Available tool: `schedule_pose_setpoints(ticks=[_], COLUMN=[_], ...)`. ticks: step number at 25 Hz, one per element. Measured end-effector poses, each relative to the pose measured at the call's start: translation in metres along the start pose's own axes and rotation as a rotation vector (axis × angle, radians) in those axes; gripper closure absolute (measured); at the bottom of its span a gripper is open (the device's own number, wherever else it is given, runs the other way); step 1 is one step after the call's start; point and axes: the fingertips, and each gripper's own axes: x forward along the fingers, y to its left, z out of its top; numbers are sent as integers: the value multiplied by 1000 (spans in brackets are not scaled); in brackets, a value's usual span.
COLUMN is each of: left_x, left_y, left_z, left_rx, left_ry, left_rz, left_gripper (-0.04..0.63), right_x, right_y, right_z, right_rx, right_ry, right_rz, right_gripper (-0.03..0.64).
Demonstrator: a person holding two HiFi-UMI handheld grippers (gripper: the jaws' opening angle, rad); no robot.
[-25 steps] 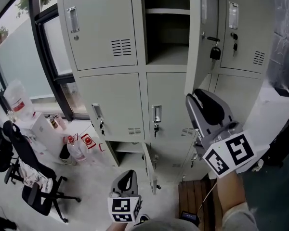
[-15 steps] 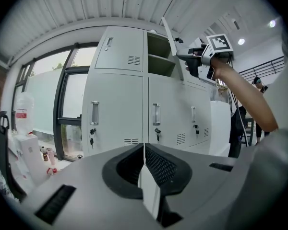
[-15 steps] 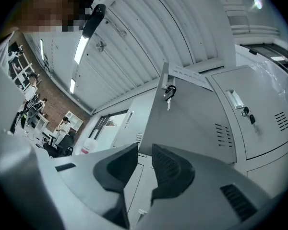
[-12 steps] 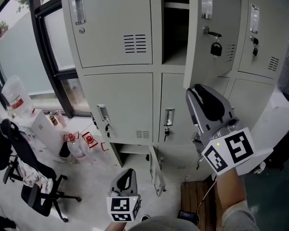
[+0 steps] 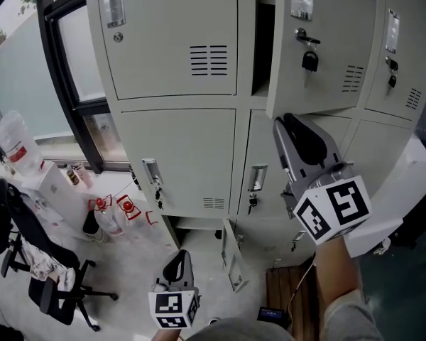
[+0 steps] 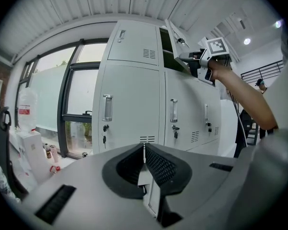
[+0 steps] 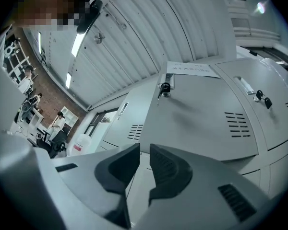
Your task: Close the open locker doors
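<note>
Upper locker door (image 5: 334, 41), with a padlock (image 5: 309, 60) hanging at its latch, is being shown swung out from the top row at the upper right of the head view. A bottom locker door (image 5: 232, 258) is being shown standing out from the lowest row, near the floor (image 5: 128, 275). The right gripper (image 5: 292, 128) is being held raised just under the upper locker door's lower edge; whether the two are touching cannot be told. In the right gripper view, its jaws are being kept narrowly apart with nothing between them, and the door's grey face (image 7: 201, 114) is being seen straight ahead. The left gripper (image 5: 176, 267) is being held low, well apart from the lockers, its jaws pressed together on nothing in its own view (image 6: 144, 150). An office chair (image 5: 35, 261) and bottles (image 5: 110, 215) are being seen on the floor near the window (image 5: 78, 55).
</note>
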Motion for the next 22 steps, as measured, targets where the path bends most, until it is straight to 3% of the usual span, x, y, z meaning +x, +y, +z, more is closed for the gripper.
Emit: schedule_pose_setpoints(ticks=[22], left_x=[26], left_y=[18], left_z=[-9], left_rx=[-7], left_ry=[38], left_rz=[-8], left_gripper=[578], right_x=[62], right_y=[-43], right_z=[-35], right_rx=[-29], right_ry=[71], right_rz=[-108], right_gripper=[560])
